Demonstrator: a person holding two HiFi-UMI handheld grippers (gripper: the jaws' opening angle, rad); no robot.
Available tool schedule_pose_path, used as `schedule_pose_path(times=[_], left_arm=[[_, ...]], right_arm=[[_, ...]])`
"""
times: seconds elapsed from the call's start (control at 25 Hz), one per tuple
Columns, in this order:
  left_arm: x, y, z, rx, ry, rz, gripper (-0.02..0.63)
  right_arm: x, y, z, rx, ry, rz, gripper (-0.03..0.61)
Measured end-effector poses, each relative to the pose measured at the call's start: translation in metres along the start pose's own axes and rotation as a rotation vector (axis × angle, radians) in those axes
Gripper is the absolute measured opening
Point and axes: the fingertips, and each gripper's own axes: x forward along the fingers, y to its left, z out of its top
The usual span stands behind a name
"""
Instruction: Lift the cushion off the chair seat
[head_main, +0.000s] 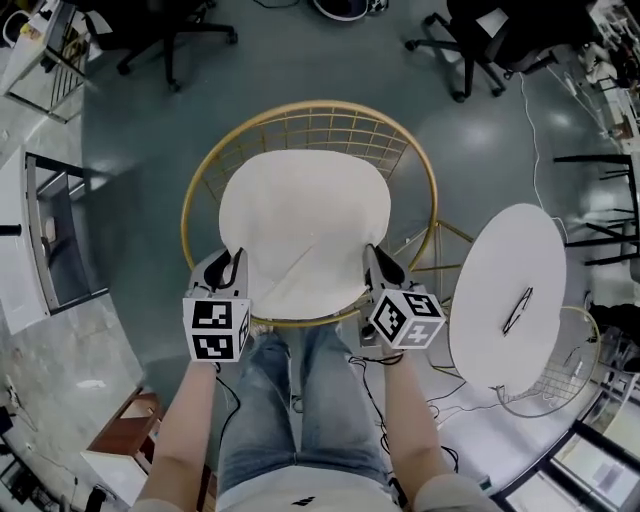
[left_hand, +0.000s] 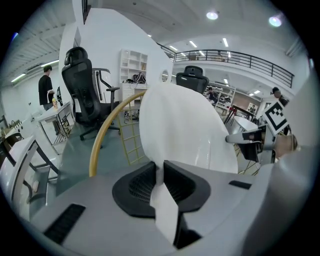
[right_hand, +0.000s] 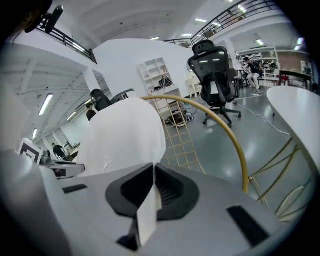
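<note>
A round gold wire-frame chair (head_main: 310, 113) rings the white, rounded fabric cushion (head_main: 300, 215) spread over its seat. The left hand-held gripper (head_main: 232, 264) grasps the cushion's near left edge, and the right hand-held gripper (head_main: 376, 262) its near right edge, each pinching fabric.

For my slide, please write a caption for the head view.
The left gripper and right gripper, both shut on the white cushion, hold it over the gold wire chair.
</note>
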Motion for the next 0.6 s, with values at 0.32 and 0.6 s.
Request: schedule_pose_path(times=[0.32,0.6], left_arm=[[-0.032,-0.004,0.038,0.022,-0.052,-0.022,0.057],[-0.057,-0.008,0.066,0.045,-0.1,-0.049,0.057]], right_arm=[[-0.04,0.02,0.033,0.006,-0.065,-0.015,0.023],[-0.071,0.037,0.06,-0.024,-0.112,-0.028,0.023]])
